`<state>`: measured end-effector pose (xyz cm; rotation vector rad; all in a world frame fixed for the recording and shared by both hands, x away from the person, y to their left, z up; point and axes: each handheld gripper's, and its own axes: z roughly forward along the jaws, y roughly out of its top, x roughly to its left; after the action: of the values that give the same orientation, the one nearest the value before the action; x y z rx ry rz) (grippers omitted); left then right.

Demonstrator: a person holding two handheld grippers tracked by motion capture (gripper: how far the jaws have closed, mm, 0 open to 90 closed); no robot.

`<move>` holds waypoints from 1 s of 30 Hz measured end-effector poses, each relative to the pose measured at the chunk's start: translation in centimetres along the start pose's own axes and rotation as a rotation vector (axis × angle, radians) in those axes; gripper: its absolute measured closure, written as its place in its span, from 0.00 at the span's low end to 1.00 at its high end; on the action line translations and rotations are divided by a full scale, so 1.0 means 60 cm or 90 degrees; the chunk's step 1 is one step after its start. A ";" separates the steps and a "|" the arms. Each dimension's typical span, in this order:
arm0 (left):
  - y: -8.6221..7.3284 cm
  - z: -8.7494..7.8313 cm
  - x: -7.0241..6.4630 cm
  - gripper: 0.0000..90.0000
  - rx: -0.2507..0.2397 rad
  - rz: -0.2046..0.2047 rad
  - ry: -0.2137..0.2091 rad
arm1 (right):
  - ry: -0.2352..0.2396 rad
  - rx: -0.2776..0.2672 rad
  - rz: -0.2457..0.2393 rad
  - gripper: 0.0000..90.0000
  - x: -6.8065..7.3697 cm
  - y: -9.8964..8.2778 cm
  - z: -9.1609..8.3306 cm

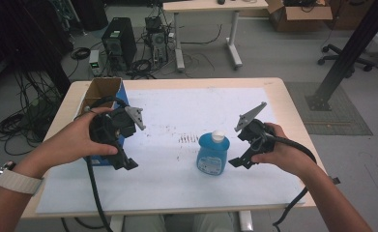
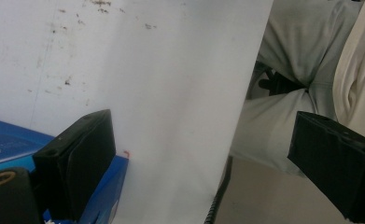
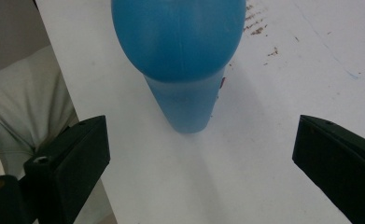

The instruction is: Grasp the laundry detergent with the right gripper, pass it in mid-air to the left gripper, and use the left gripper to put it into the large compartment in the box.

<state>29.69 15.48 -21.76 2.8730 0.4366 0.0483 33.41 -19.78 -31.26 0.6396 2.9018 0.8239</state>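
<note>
A blue bottle (image 1: 212, 154) with a white cap stands upright on the white sheet (image 1: 186, 111) near the table's front middle. My right gripper (image 1: 239, 163) hovers just right of it, open, jaws pointing down and toward the bottle. In the right gripper view the blue bottle (image 3: 182, 51) rises between and beyond the spread jaws of the right gripper (image 3: 203, 172), untouched. My left gripper (image 1: 124, 163) is held at the left, open, beside the blue box (image 1: 98, 159). The left gripper (image 2: 203, 163) has wide jaws with only the white sheet (image 2: 171, 93) between them.
An open cardboard box with blue sides (image 1: 103, 92) stands at the table's left edge; its blue box corner (image 2: 12, 144) lies by the left jaw. The person's lap (image 2: 306, 51) shows past the table's front edge. Dark smudges (image 1: 186, 138) mark the sheet behind the bottle.
</note>
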 end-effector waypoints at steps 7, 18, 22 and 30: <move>0.001 0.001 0.001 0.08 -0.001 0.002 0.000 | 0.005 -0.023 -0.001 0.04 0.001 -0.010 0.012; -0.001 0.004 0.002 0.08 -0.002 -0.003 -0.003 | 0.002 -0.061 -0.001 0.04 0.002 -0.019 0.025; -0.001 0.005 0.003 0.08 -0.003 -0.005 -0.004 | 0.002 -0.083 -0.002 0.04 0.002 -0.023 0.029; -0.001 0.006 0.003 0.08 -0.004 -0.004 -0.003 | 0.003 -0.104 0.000 0.04 0.002 -0.031 0.038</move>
<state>29.85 15.49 -22.09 2.8655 0.4434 0.0420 32.98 -20.08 -34.15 0.6231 2.7999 1.0502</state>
